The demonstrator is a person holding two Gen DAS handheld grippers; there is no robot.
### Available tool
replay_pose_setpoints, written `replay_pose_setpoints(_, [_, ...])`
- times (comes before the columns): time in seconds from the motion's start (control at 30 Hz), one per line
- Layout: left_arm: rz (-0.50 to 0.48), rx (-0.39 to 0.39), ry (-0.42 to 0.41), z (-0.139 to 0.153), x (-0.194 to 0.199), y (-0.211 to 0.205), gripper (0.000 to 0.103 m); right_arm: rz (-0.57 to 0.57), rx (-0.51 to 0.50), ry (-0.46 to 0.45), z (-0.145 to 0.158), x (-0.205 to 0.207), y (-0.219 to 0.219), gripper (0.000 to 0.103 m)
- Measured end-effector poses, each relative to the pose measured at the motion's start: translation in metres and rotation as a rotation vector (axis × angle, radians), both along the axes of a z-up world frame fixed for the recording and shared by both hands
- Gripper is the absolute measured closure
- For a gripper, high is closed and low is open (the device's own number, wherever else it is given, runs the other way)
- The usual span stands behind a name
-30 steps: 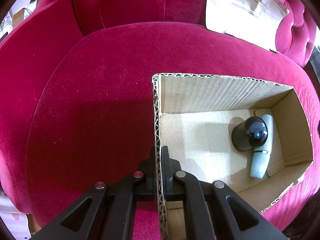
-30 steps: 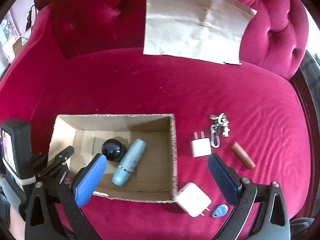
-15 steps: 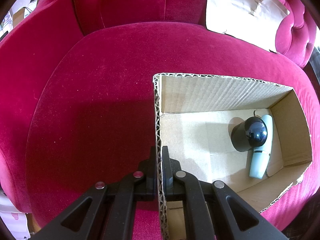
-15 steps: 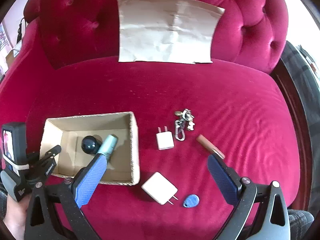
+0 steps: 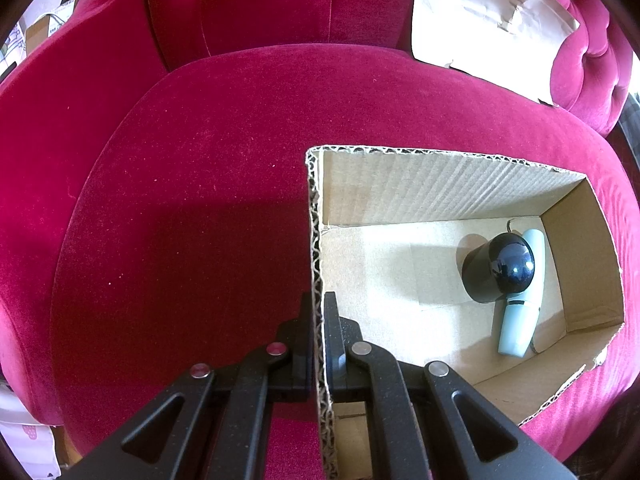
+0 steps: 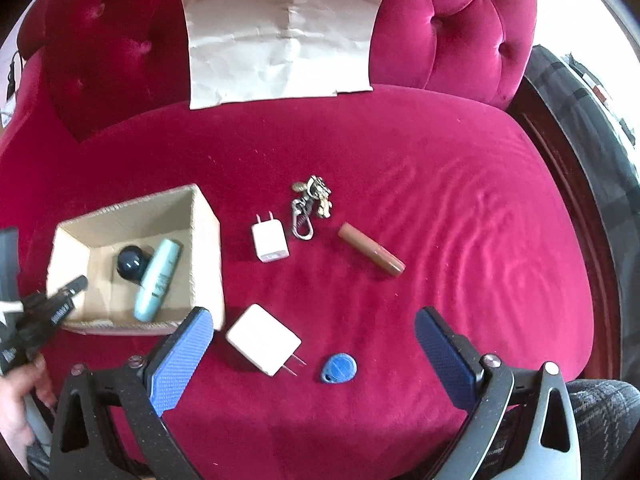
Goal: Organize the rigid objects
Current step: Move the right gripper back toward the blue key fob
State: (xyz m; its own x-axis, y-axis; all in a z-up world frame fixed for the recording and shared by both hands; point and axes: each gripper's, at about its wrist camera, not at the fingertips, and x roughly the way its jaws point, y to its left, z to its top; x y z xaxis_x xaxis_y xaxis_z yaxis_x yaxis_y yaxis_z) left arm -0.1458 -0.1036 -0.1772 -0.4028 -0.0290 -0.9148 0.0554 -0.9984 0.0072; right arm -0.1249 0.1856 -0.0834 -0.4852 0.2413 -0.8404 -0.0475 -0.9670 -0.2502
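Since a second ago my right gripper (image 6: 312, 354) has swung away from the cardboard box (image 6: 208, 248), which has slid toward the left edge of its view while the loose things on the sofa seat (image 6: 460, 208) have come to the middle; my left gripper (image 5: 319, 336) has not budged. From the left wrist, I see its jaws pinched shut on the near wall of the box, one finger outside and one inside, steadying it on the cushion. Two things already lie on the box floor at the far end: a dark round-topped bottle (image 5: 498, 268) and a pale blue tube (image 5: 520, 312), touching each other. From the right wrist, my jaws stand wide apart with nothing between the blue pads (image 6: 180, 344), hanging over the seat. Five things remain outside the box: a large white charger (image 6: 262, 338) just ahead of my left pad, a blue key fob (image 6: 339, 368) beside it, a small white plug (image 6: 270, 242), a metal keychain (image 6: 310, 208) and a brown tube (image 6: 372, 256) farther out. I judge the job under half done, two in and five to go, and the large charger sits nearest for the next pick. A sheet of brown paper (image 6: 280, 36) leans on the backrest.
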Motion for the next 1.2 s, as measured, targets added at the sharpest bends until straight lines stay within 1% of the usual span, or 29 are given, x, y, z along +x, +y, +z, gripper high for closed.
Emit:
replay_pose_setpoints(0.17, [-0.001, -0.001, -0.001, -0.002, -0.003, 0.002, 0.1, -0.017, 0.033, -0.018, -0.013, 0.006, 0.011, 0.0])
replay_pose_setpoints(0.33, [0.0, 0.0, -0.001, -0.002, -0.003, 0.002, 0.1, -0.042, 0.034, -0.053, -0.028, 0.011, 0.024, 0.0])
replay_pose_setpoints(0.43, [-0.001, -0.001, -0.002, -0.002, -0.004, 0.002, 0.099, -0.054, 0.02, -0.071, -0.037, 0.013, 0.03, 0.0])
replay_pose_setpoints(0.53, [0.001, 0.001, -0.002, -0.002, -0.004, 0.002, 0.1, -0.064, -0.022, -0.089, -0.045, 0.016, 0.037, 0.0])
replay_pose_setpoints(0.63, [0.002, 0.003, -0.002, -0.003, -0.005, 0.003, 0.1, -0.068, -0.028, -0.102, -0.051, 0.019, 0.041, 0.0])
replay_pose_setpoints(0.9, [-0.001, -0.002, -0.002, -0.005, -0.008, 0.007, 0.1, -0.054, -0.006, -0.143, -0.069, 0.021, 0.047, 0.0])
replay_pose_setpoints(1.2, [-0.002, -0.002, -0.002, -0.004, -0.008, 0.007, 0.099, -0.08, -0.019, -0.187, -0.085, 0.018, 0.057, 0.002])
